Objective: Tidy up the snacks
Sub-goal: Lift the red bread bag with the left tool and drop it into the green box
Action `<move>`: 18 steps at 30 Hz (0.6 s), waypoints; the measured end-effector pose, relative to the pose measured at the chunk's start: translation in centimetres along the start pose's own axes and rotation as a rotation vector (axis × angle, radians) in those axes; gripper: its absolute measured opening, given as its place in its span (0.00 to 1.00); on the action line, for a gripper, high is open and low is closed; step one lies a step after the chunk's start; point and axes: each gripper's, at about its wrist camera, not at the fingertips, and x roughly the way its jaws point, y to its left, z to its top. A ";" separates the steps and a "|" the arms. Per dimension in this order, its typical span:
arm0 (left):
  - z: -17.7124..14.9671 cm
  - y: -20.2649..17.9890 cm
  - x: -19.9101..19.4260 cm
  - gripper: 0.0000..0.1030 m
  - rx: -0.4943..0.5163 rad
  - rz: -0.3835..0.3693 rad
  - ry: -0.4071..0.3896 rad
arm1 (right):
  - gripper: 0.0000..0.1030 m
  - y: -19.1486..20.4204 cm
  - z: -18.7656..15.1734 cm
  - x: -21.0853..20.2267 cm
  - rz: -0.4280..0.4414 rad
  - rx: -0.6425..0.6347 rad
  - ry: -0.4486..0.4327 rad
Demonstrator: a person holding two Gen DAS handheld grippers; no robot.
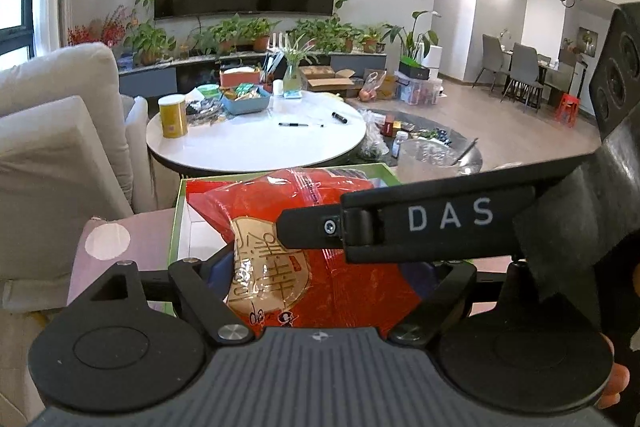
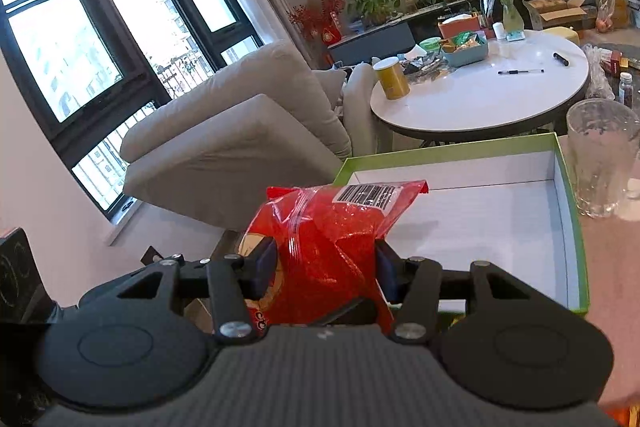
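bag: red snack bag [image 2: 320, 239], clear plastic with a barcode label at the far top corner; held up at the near-left corner of the box, partly over its rim
bag axis: long axis runs roughly away from the right wrist camera, barcode end pointing far-right toward the box interior; in the left view the printed tan emblem faces up
right gripper: right gripper [image 2: 326, 269] closed on the bag, blue pads pressing both sides, bag bunched between them
left gripper: left gripper [image 1: 320, 267] has the bag between its jaws, but the right gripper's black finger crosses in front; can't tell if the pads press
box: shallow box [image 2: 576, 227], green rim, white floor, bare inside; sits on the pinkish counter [image 2: 612, 267]
edges: near-left box rim right under the bag; far and right walls stand clear of it
glass: empty tumbler [image 2: 604, 159] just beyond the box's far-right corner
open room: whole box floor free to the right of the bag
beyond: round white table [image 2: 480, 95] with a yellow can [image 2: 392, 79], blue tray of packets and pens, well apart; beige sofa [image 2: 240, 131] to the left
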 end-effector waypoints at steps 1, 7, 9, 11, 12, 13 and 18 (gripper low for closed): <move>0.0 0.3 0.5 0.79 -0.004 0.000 0.005 | 0.56 -0.2 0.1 0.6 0.001 0.003 0.004; 0.1 2.2 3.1 0.79 -0.030 0.005 0.021 | 0.56 -0.8 0.6 2.8 0.009 0.010 0.014; 0.2 2.6 3.8 0.79 -0.032 0.009 0.026 | 0.56 -1.0 0.7 3.4 0.008 0.007 0.014; 0.2 2.9 4.4 0.79 -0.029 0.012 0.027 | 0.56 -1.1 0.8 4.0 0.004 0.002 0.014; 0.3 3.1 4.7 0.79 -0.025 0.015 0.026 | 0.56 -1.3 0.9 4.3 0.003 -0.001 0.012; 0.3 3.2 5.0 0.79 -0.019 0.020 0.023 | 0.56 -1.4 1.0 4.5 0.001 -0.003 0.010; -0.1 3.9 6.2 0.78 0.010 0.135 0.006 | 0.57 -2.2 0.9 5.2 -0.049 0.017 -0.002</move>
